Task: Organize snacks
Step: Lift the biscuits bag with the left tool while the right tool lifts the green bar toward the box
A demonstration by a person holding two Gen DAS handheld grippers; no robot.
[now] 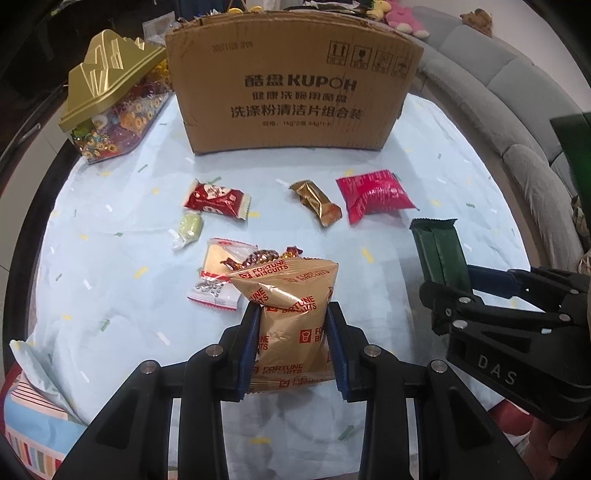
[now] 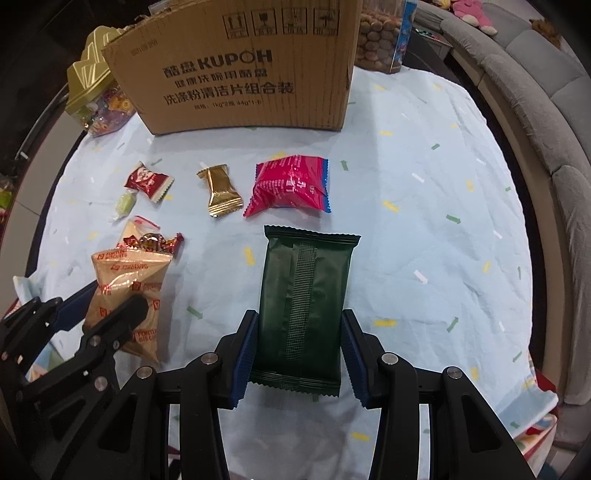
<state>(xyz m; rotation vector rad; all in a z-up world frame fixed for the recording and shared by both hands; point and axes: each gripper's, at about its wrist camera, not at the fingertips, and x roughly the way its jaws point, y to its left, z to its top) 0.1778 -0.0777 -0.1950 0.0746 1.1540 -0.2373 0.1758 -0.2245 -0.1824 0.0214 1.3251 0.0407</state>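
Both tongs pointed steeply down over the table (image 1: 110, 295), which was spread with a pale blue cloth with confetti marks. The left tongs (image 1: 293, 347) were closed onto a tan Fortune Biscuits packet (image 1: 291, 317), its blue pads pressing the packet's two sides, the packet lifted clear of the cloth and standing lengthwise away from the camera. To the right, the right tongs (image 2: 299, 349) were closed onto a dark green packet (image 2: 304, 295) in the same way, the pads against its long edges and its seam side facing the camera.

On the cloth from left to right lay a small pale green candy (image 1: 188, 229), a red and white packet (image 1: 216, 199), a white and red sachet (image 1: 218, 277) with a brown twisted sweet (image 1: 262, 256) touching it, a gold packet (image 1: 316, 201) and a pink-red packet (image 1: 373, 195). Behind them stood a cardboard box (image 1: 291, 92) printed KUPOH, with a clear jar under a gold lid (image 1: 110, 70) just beside it on the left.

The left wrist view showed the right tongs from the side, with the green packet rising from them and a bit of a hand below; it also caught plush toys (image 1: 402, 18) behind the box. Only the right wrist view showed a container of round brown snacks (image 2: 380, 37) behind the box's right corner, and the full length of the green packet. A grey sofa (image 2: 535, 92) curved along the right in both views.
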